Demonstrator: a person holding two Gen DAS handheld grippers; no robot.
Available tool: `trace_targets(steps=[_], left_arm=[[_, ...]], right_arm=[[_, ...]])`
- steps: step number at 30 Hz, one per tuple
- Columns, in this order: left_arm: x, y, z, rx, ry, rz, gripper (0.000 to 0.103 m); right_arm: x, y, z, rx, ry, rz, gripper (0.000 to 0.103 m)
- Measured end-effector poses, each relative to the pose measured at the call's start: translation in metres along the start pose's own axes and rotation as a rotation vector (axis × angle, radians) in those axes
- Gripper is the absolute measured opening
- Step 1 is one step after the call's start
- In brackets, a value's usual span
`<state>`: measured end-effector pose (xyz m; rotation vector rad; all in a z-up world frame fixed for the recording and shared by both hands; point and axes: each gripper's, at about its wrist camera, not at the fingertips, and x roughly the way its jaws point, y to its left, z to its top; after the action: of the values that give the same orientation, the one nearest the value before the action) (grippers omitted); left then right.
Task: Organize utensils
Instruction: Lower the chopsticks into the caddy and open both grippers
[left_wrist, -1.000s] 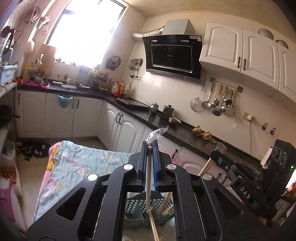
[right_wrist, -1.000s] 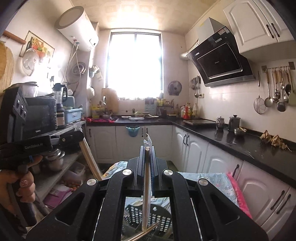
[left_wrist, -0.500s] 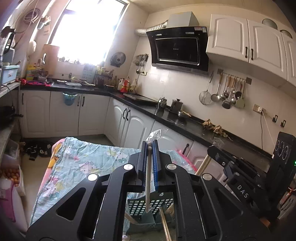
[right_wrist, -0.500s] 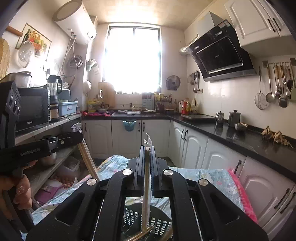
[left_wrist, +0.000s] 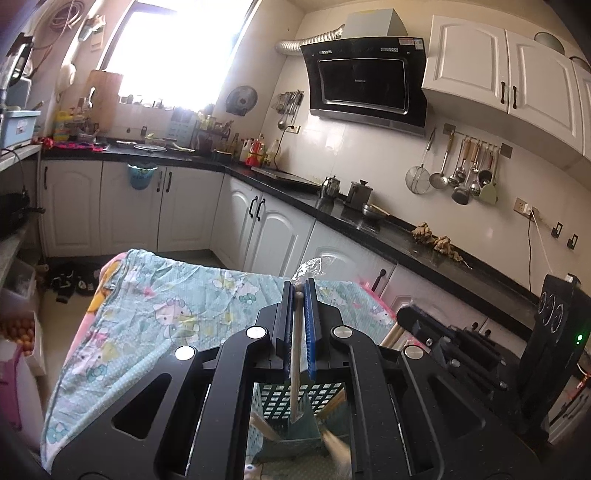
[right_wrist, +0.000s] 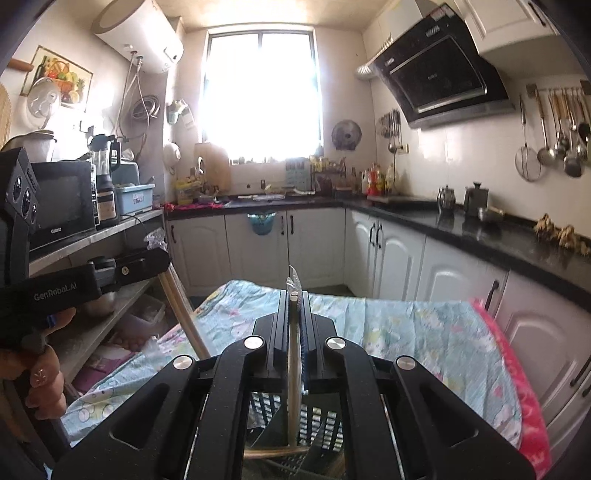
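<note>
Left claw (left_wrist: 298, 295) was clamped on a pale wrapped chopstick (left_wrist: 295, 354), held upright, tip down over the perforated utensil basket (left_wrist: 295, 398). Right claw (right_wrist: 294, 297) was clamped on a second wrapped chopstick (right_wrist: 293, 369), upright above the same basket (right_wrist: 317, 417). Basket sat on the cloth-covered surface (left_wrist: 155, 317).

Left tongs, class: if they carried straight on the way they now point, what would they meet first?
Probably the table's pale blue cartoon-print cloth, just beyond the left tongs shut on wrapped wooden chopsticks; depth is unclear, so they might pass above it.
</note>
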<state>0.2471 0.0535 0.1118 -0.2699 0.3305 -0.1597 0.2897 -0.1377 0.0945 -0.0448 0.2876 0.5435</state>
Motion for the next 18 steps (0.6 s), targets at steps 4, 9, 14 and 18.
trace_targets(steps=[4, 9, 14, 18], left_arm=[[0.01, 0.002, -0.006, 0.009, 0.035, 0.007, 0.004], [0.018, 0.005, -0.018, 0.005, 0.078, 0.008, 0.03], [0.013, 0.009, -0.023, -0.013, 0.096, 0.005, 0.043], [0.001, 0.01, -0.02, -0.018, 0.085, 0.0, 0.058]], right_arm=[[0.006, 0.002, -0.011, -0.007, 0.035, -0.008, 0.005], [0.014, 0.0, -0.025, 0.018, 0.098, -0.01, 0.006], [0.015, -0.009, -0.032, 0.067, 0.135, -0.023, 0.031], [0.004, -0.014, -0.031, 0.09, 0.127, -0.03, 0.04]])
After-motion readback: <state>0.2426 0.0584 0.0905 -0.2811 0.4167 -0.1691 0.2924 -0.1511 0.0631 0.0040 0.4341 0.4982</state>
